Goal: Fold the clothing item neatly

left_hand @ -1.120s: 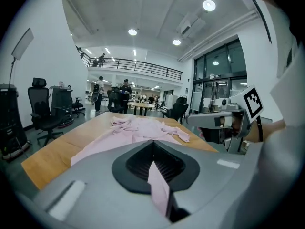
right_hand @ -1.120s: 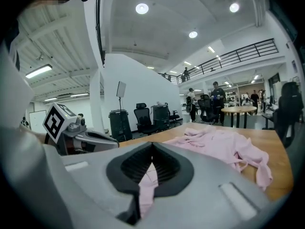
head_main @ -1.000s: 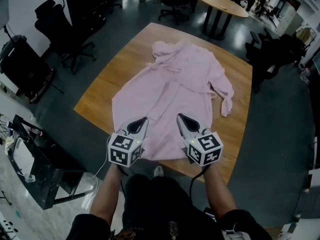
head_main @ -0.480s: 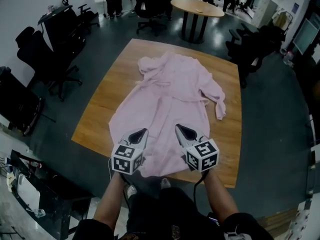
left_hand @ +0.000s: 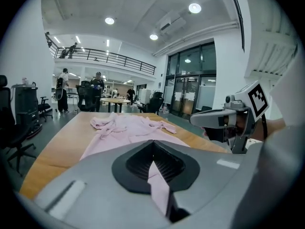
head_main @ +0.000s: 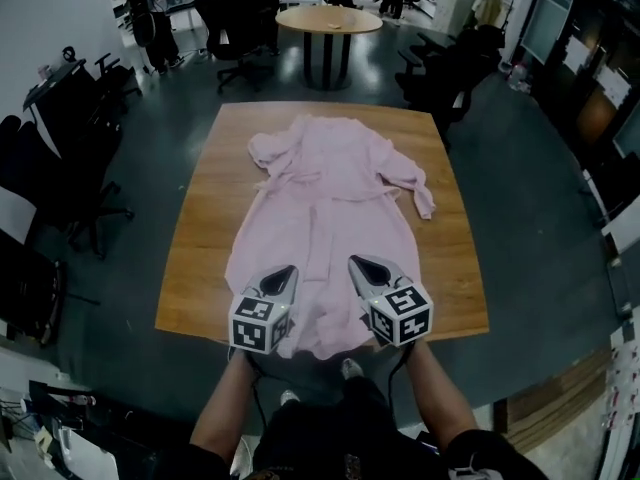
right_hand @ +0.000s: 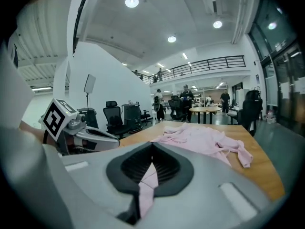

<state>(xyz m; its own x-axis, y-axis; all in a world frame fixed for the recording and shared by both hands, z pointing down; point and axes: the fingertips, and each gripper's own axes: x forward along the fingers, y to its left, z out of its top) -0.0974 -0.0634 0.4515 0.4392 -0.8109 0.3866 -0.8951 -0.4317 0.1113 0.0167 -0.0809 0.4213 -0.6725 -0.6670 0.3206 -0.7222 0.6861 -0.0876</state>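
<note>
A pale pink robe (head_main: 325, 213) lies lengthwise on the wooden table (head_main: 200, 238), collar and sleeves at the far end, a sleeve trailing off to the right. Its near hem hangs past the table's front edge. My left gripper (head_main: 285, 271) is shut on the hem's left part, and pink cloth (left_hand: 157, 178) shows pinched between its pads. My right gripper (head_main: 358, 263) is shut on the hem's right part, with cloth (right_hand: 147, 180) running out of its closed jaws. The two grippers stand side by side, a hand's width apart, above the near edge.
Black office chairs (head_main: 70, 183) stand on the dark floor to the left and beyond the table. A round wooden table (head_main: 328, 20) with people around it is at the back. Black equipment (head_main: 30, 298) sits at the near left.
The head view has pulled back and the table now sits farther and squarer in it. The hem hangs lower over the front edge. Both grippers still hold the hem side by side.
</note>
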